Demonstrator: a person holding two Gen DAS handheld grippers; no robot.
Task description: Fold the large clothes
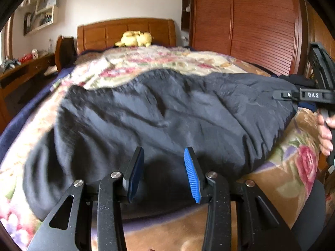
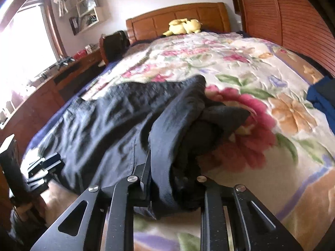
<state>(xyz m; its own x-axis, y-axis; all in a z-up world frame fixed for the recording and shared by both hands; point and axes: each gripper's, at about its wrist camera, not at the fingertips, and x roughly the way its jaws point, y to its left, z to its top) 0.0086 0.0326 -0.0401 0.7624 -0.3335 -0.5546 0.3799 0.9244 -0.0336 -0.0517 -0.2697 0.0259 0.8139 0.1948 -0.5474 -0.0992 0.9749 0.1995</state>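
Observation:
A large black garment (image 1: 167, 113) lies spread across the floral bedspread (image 1: 159, 60). My left gripper (image 1: 164, 159) is open, its blue pads just above the garment's near edge, holding nothing. My right gripper (image 1: 293, 95) shows at the right edge of the left wrist view, at the garment's right end. In the right wrist view the black garment (image 2: 117, 121) runs to the left, and its thick hem fills the space between my right gripper's (image 2: 173, 179) fingers, which hides the pads. The left gripper (image 2: 45, 163) shows at the far left there.
A yellow plush toy (image 1: 136, 38) sits by the wooden headboard (image 1: 125, 30). A wooden wardrobe (image 1: 251, 21) stands on the right. A desk (image 2: 52, 79) with small items stands along the left. A blue cloth (image 2: 322, 98) lies at the bed's right edge.

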